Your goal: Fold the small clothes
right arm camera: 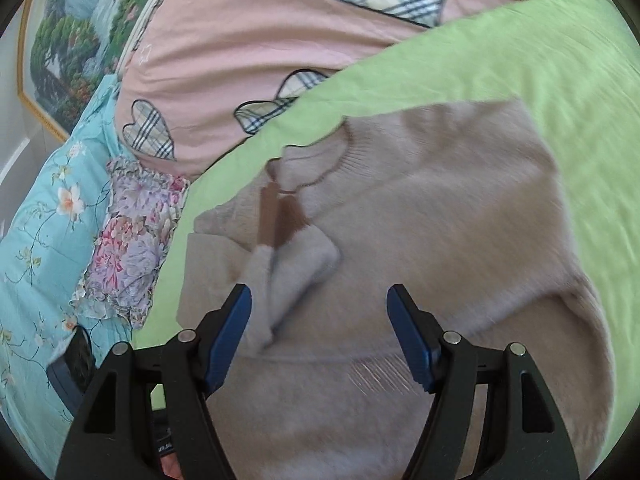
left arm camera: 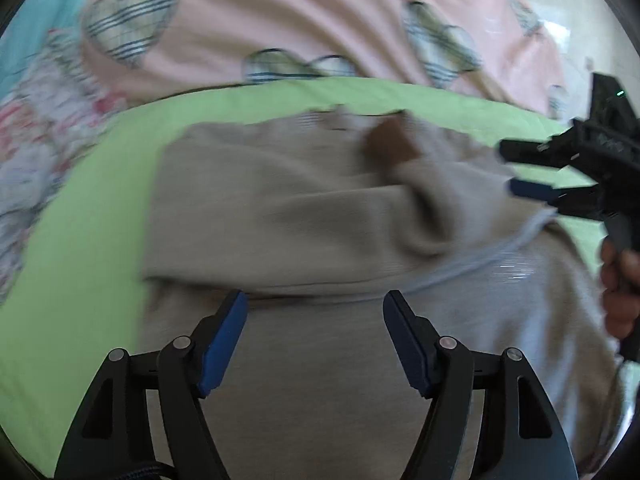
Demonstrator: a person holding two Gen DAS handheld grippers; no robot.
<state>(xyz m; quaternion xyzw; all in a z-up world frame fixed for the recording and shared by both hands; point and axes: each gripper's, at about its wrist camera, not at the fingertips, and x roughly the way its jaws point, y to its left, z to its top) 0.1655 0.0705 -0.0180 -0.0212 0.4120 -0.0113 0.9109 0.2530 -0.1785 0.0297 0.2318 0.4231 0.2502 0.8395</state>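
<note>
A beige knit sweater [left arm camera: 280,208] lies on a green sheet [left arm camera: 72,280], its sleeves folded across the body and a brown tag [left arm camera: 390,140] near the collar. My left gripper [left arm camera: 316,300] is open and empty, hovering over the sweater's lower half. The right gripper [left arm camera: 516,168] shows at the right edge of the left wrist view, open, beside the sweater's right side. In the right wrist view the right gripper [right arm camera: 320,296] is open above the sweater [right arm camera: 420,220], with a folded sleeve cuff [right arm camera: 296,272] just ahead of its left finger.
A pink quilt with plaid hearts [left arm camera: 280,20] lies behind the green sheet [right arm camera: 540,60]. A floral cloth [right arm camera: 128,240] and a turquoise flowered blanket [right arm camera: 44,220] lie to the left. A framed picture [right arm camera: 68,48] hangs on the wall.
</note>
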